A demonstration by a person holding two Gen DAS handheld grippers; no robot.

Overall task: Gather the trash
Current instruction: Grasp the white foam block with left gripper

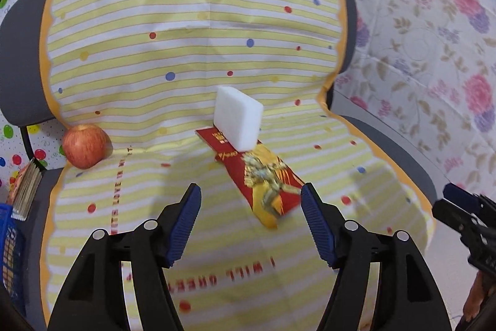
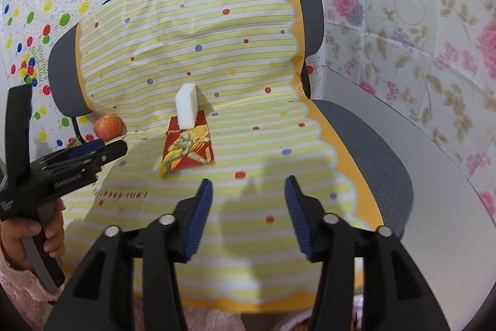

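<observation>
A red and gold wrapper (image 1: 263,179) lies flat on the yellow striped cloth (image 1: 155,51) that covers a chair seat; it also shows in the right wrist view (image 2: 187,149). A white foam block (image 1: 238,117) stands on the wrapper's far end, also seen from the right wrist (image 2: 186,107). A red apple (image 1: 85,145) rests at the seat's back left, also in the right wrist view (image 2: 108,127). My left gripper (image 1: 250,194) is open, just short of the wrapper's near end. My right gripper (image 2: 248,186) is open and empty above the seat front.
The grey chair (image 2: 372,151) has a backrest behind the objects. A blue basket (image 1: 9,241) and a stack of booklets (image 1: 26,191) sit at the left. Patterned sheets (image 2: 418,20) cover the walls. The right gripper shows at the left wrist view's right edge (image 1: 465,216).
</observation>
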